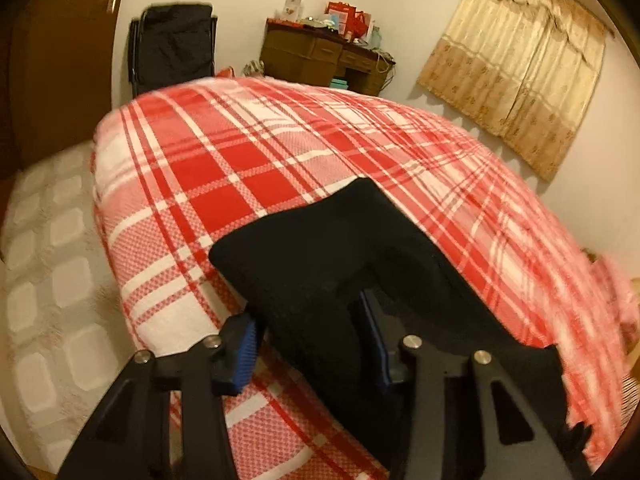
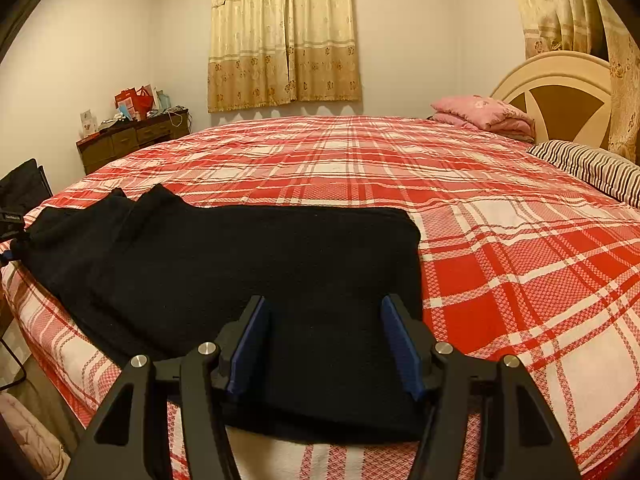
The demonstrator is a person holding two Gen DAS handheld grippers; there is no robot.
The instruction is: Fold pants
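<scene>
Black pants (image 2: 224,264) lie on the red plaid bedspread (image 2: 500,248), waist end near me, legs stretching left. My right gripper (image 2: 326,336) is open, its blue pads astride the waist end just above the fabric. In the left wrist view my left gripper (image 1: 312,344) is open around the leg end of the pants (image 1: 320,256), with cloth between the pads; the right pad is partly hidden by fabric.
The bed edge (image 1: 120,280) drops to a patterned floor (image 1: 48,264) on the left. A dark chair (image 1: 172,44) and a cluttered wooden desk (image 1: 324,56) stand beyond the bed. Pillows (image 2: 484,116) and a headboard (image 2: 560,92) are at the far right.
</scene>
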